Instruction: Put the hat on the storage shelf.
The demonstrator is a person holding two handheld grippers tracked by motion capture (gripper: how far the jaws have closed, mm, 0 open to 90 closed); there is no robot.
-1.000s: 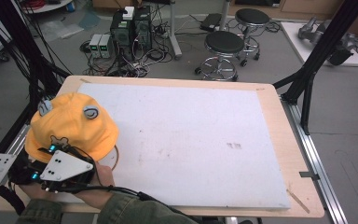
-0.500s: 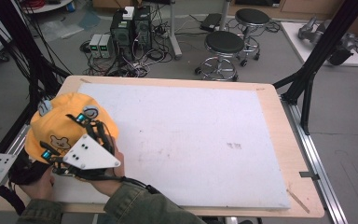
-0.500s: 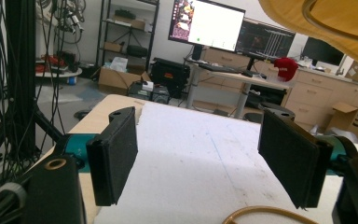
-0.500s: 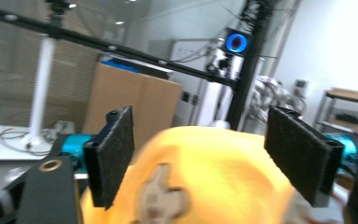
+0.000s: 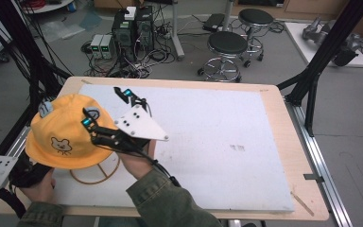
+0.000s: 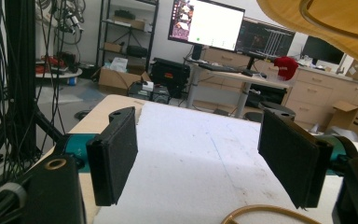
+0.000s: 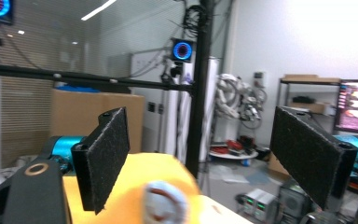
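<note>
Roughly at the left edge of the white foam-covered tabletop (image 5: 208,142), the yellow cloth bucket hat with a cartoon bear face and small grey ears (image 5: 61,135) sits perched on a thin wooden ring stand (image 5: 97,175), whose round base lies on the tabletop beneath the brim. The left gripper (image 6: 205,158) is held low under the hat's near-left side; its fingers (image 6: 114,158) are spread wide with nothing between them, and the hat's brim shows overhead at the top right of the left gripper view. To the right of the hat, the right gripper (image 5: 106,109) is lifted just beside the crown, and its fingers (image 7: 105,154) have just been opening; they now stand wide apart with only air between them, the hat below and beyond them. Judging from this, the hat looks already set on its stand and let go, though the high view is too coarse to say how squarely it sits. What seems left is drawing both grippers clear.
</note>
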